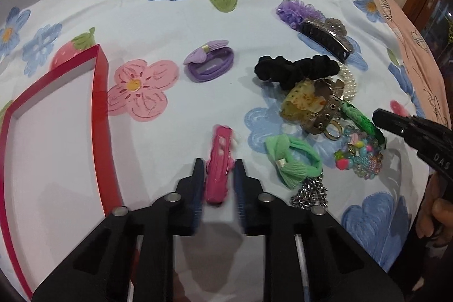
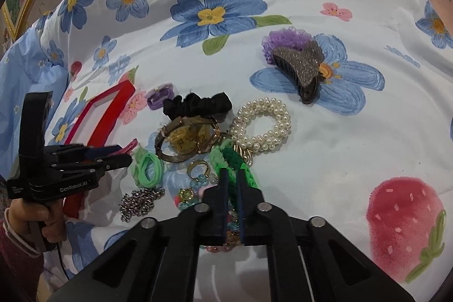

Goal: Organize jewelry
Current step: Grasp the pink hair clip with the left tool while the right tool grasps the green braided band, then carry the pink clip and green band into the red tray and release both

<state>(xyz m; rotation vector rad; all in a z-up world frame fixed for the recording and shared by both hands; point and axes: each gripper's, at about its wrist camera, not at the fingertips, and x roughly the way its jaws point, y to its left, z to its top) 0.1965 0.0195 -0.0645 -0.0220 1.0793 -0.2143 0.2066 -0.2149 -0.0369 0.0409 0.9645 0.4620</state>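
Flowered bedsheet [image 1: 175, 27] is lying under everything, with a red tray [image 1: 102, 92] sitting at nine o'clock. Left gripper [image 1: 219, 168] is pinching a pink hair clip [image 1: 218, 168] between its pads, at six o'clock of the sheet. Right gripper [image 2: 232, 177] is squeezing a green braided band [image 2: 235, 163] in the jewelry pile, with a pearl bracelet [image 2: 263, 123] lying just at one o'clock of it
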